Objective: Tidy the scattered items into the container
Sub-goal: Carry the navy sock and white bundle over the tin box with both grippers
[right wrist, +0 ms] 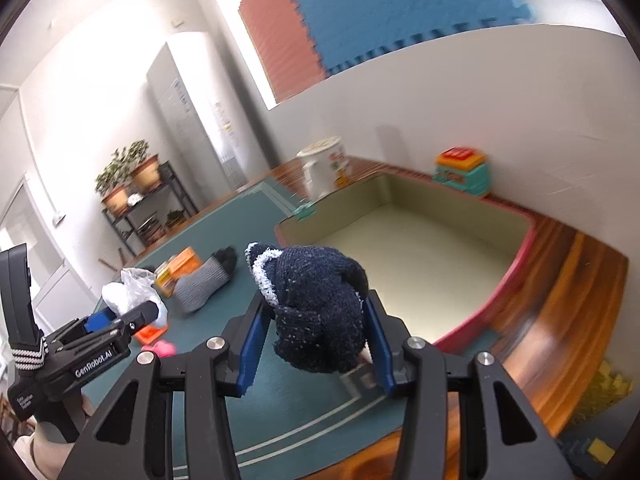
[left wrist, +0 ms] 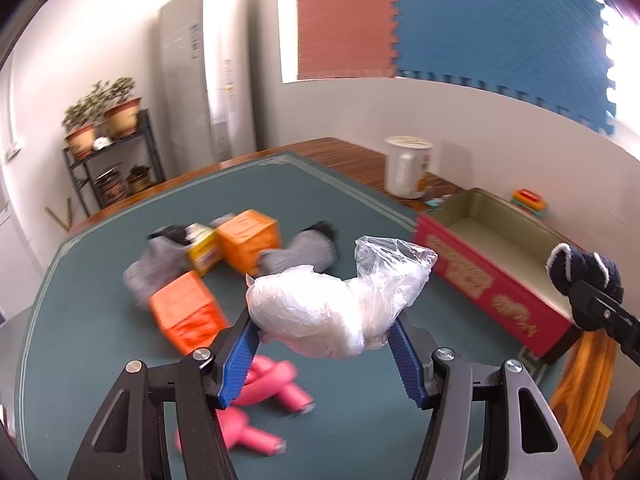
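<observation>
My left gripper [left wrist: 324,328] is shut on a white plastic bag bundle [left wrist: 320,312] and holds it above the green mat. My right gripper [right wrist: 316,320] is shut on a dark navy sock ball [right wrist: 316,304], held just in front of the red box with a beige inside [right wrist: 420,248]. That box sits at the right in the left wrist view [left wrist: 492,272]. On the mat lie two orange boxes [left wrist: 248,240] [left wrist: 186,312], a yellow box [left wrist: 204,248], grey socks [left wrist: 304,250] and pink dumbbell-like items [left wrist: 272,384].
A white kettle [left wrist: 406,168] stands behind the box on the wooden table. A colourful toy [right wrist: 462,172] sits by the wall. A plant shelf [left wrist: 108,152] and a tall white unit [left wrist: 208,80] stand beyond the table.
</observation>
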Available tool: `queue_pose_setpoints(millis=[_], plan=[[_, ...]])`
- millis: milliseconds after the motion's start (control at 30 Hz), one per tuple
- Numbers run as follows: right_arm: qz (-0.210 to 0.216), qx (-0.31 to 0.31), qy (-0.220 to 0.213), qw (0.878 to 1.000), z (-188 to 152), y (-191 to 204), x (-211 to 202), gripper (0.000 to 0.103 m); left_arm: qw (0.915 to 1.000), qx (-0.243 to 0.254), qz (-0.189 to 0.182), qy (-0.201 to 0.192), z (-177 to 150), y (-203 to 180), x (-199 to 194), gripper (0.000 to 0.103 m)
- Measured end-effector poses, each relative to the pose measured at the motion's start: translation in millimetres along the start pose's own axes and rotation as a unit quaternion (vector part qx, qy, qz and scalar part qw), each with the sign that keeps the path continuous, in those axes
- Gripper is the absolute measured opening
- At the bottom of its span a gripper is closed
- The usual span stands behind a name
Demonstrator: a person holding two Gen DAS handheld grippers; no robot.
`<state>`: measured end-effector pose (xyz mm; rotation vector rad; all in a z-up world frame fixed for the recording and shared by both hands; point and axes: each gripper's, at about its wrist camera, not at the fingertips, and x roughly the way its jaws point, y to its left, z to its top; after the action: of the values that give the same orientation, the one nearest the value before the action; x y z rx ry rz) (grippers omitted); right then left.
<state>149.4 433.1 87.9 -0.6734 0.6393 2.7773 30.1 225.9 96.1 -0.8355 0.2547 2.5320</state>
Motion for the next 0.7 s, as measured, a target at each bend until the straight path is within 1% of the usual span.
queue_pose_setpoints(millis=[167, 400, 700], plan=[[-0.019, 0.006, -0.014, 1.000, 11.5, -17.9, -6.0, 0.050, 0.9994, 0.026, -0.023, -0.004, 14.3, -37.1, 6.3, 0.064], [-0.041, 0.012, -0.011, 0.999, 24.1, -36.8, 1.9, 0.050, 0.9976, 0.049, -0.048, -0.008, 35.1, -79.4, 19.5, 0.064], [-0.070, 0.011, -0.001, 0.998, 33.9, -54.0, 18.2, 0.051, 0.9959, 0.062, -0.067, 0.002, 53.5, -110.7, 46.0, 0.064]])
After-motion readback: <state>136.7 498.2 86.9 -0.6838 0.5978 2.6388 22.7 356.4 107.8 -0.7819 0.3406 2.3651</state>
